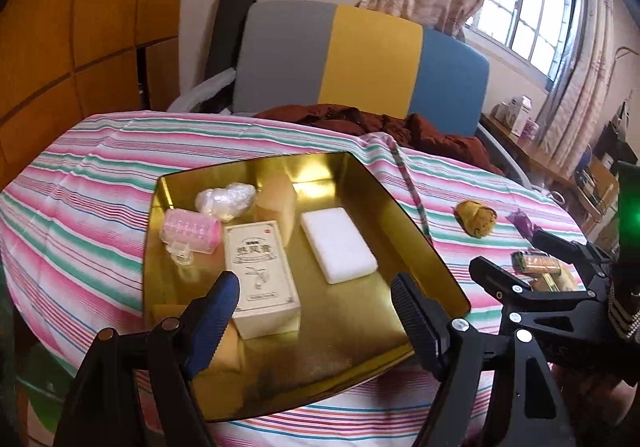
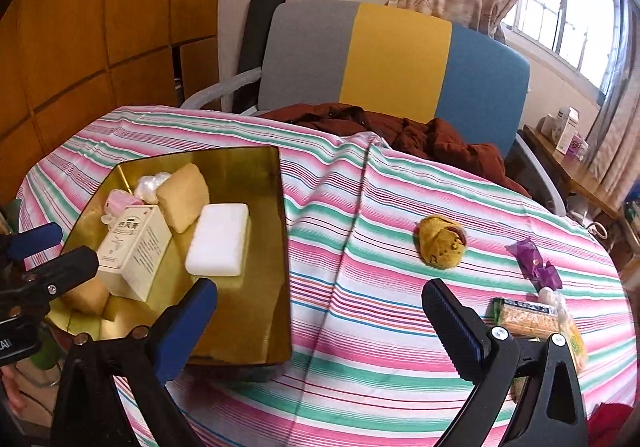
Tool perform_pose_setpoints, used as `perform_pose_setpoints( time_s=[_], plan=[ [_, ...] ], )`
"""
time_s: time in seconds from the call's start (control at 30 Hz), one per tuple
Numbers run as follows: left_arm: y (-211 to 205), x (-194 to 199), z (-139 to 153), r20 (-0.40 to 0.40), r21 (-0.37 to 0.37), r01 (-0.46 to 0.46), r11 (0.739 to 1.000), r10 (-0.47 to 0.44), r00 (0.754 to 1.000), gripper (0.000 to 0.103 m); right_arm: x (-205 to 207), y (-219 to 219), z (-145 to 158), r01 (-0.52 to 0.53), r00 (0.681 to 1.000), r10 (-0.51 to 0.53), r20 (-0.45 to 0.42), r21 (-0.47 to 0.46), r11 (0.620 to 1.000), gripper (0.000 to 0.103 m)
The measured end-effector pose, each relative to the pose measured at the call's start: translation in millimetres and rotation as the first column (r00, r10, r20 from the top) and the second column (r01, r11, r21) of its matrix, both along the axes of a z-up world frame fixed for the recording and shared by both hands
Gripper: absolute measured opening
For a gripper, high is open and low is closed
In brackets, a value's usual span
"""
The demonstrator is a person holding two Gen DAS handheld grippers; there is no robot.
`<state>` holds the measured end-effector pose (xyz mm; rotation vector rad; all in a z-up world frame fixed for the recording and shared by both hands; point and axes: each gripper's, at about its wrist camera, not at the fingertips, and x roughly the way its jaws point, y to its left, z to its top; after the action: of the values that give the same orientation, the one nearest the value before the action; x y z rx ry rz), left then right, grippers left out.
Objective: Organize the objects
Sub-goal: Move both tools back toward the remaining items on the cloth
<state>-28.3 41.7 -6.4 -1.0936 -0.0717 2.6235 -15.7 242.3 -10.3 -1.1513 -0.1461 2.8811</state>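
Observation:
A gold metal tray (image 1: pixel 360 175) (image 2: pixel 248 311) lies on the striped tablecloth. It holds a cream printed box (image 1: pixel 262 275) (image 2: pixel 134 251), a white foam block (image 1: pixel 338 243) (image 2: pixel 218 239), a tan sponge (image 1: pixel 276 203) (image 2: pixel 182 197), a pink hair roller (image 1: pixel 192 233) (image 2: pixel 120 203) and a crumpled clear plastic wad (image 1: pixel 226 199) (image 2: pixel 150 181). My left gripper (image 1: pixel 316 299) hangs open over the tray's near half, holding nothing. My right gripper (image 2: pixel 320 307) stands open above bare cloth right of the tray. A mustard cloth ball (image 1: pixel 476 221) (image 2: pixel 442 243), purple wrappers (image 2: pixel 534 263) and a snack packet (image 2: pixel 528 317) lie on the cloth.
A chair with a grey, yellow and blue back (image 1: pixel 360 59) (image 2: pixel 392 59) stands behind the table with a dark red garment (image 2: pixel 400 131) draped on it. A wooden wardrobe (image 1: pixel 72 27) fills the left. A shelf with boxes (image 2: pixel 564 135) sits under the window at right.

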Motion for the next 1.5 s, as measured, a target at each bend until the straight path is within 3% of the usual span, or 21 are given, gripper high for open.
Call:
perform_pose_setpoints(
  time_s=[0.37,0.57,0.7,0.9,1.13,1.2,1.37,1.43,1.5],
  plan=[
    [34.9,5.5,3.0,0.01,0.029,0.164,0.986,-0.165,0.986,0.079,5.2,86.4,-13.2,0.131,0.987,-0.125,0.099,-0.057,0.99,0.103],
    [52.7,4.5,4.6,0.014,0.047,0.213,0.976,-0.214,0.977,0.079,7.1,175.4,-9.6,0.301,0.95,-0.285,0.131,-0.136,0.944,0.103],
    [66.0,2.5,6.3,0.021,0.04,0.244,0.969,-0.245,0.969,0.079,8.4,237.4,-12.0,0.434,0.9,-0.41,0.146,-0.227,0.872,0.103],
    [107.5,-3.4,9.5,0.026,-0.001,0.316,0.949,-0.315,0.949,0.079,25.4,292.2,-25.9,0.569,0.816,-0.549,0.181,-0.413,0.711,0.103],
    [174.7,-28.5,9.2,0.073,-0.011,0.399,0.917,-0.397,0.915,0.079,38.9,305.2,-20.1,0.607,0.776,-0.61,0.16,-0.451,0.654,0.103],
    [196.9,-38.1,8.3,0.075,-0.019,0.418,0.908,-0.416,0.906,0.079,46.9,313.4,-20.0,0.624,0.752,-0.64,0.156,-0.481,0.616,0.103],
    [244.3,-71.4,-10.1,0.131,-0.007,0.44,0.898,-0.435,0.891,0.079,67.3,338.1,-28.0,0.677,0.669,-0.717,0.194,-0.558,0.48,0.103],
    [257.5,-85.7,-20.7,0.17,0.012,0.435,0.9,-0.43,0.887,0.078,69.4,343.1,-30.5,0.681,0.659,-0.723,0.208,-0.574,0.456,0.103],
    [267.0,-98.0,-28.9,0.186,0.025,0.432,0.902,-0.428,0.884,0.077,65.5,342.2,-31.5,0.675,0.67,-0.71,0.216,-0.574,0.463,0.103]
  ],
)
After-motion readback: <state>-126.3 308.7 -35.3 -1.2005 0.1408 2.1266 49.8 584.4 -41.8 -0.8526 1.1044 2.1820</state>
